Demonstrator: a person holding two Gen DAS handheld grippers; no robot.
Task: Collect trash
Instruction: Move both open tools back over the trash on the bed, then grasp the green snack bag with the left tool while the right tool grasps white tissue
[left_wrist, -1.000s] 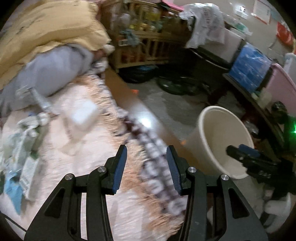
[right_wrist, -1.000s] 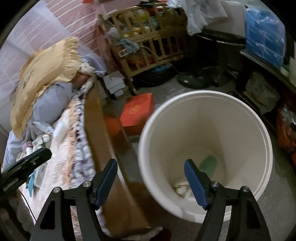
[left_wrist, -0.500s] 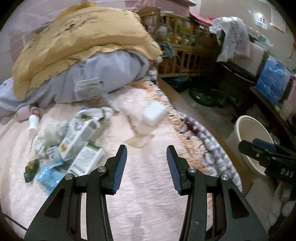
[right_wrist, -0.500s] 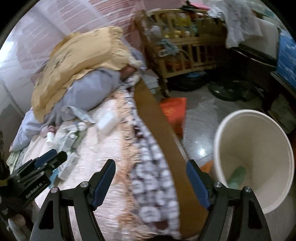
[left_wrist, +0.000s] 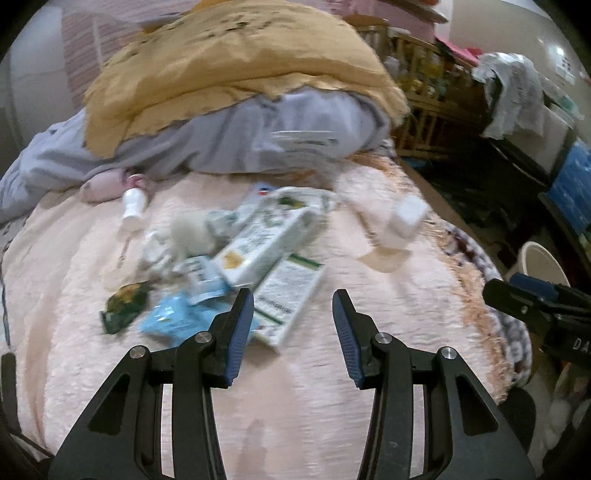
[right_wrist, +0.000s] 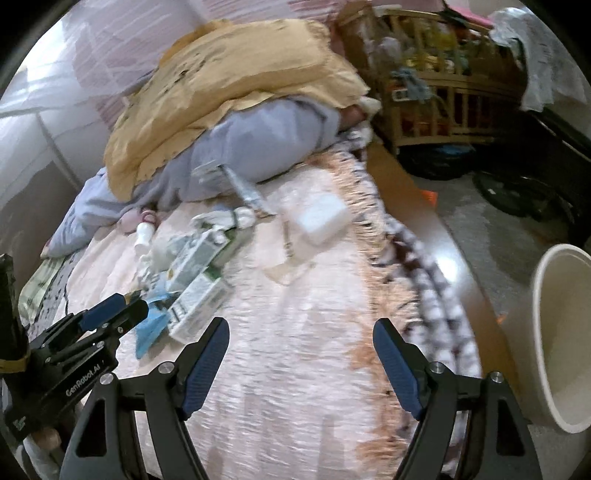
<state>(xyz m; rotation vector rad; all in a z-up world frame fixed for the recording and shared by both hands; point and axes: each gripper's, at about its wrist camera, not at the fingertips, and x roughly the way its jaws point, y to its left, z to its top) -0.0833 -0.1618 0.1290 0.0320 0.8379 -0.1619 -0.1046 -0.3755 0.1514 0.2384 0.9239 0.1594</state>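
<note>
The trash lay in a loose heap on the pink bed, mid-mattress: two white-and-green cartons overlapping, a blue wrapper and a dark green packet at their near edge, so I judged the nearest carton the easiest first pick. I held my left gripper low over the blanket, just short of that carton, its fingers wide and empty, ready to straddle it. My right gripper hovered beside it, fingers wider and also empty, with the bin on the floor at the bed's right edge for a short carry.
</note>
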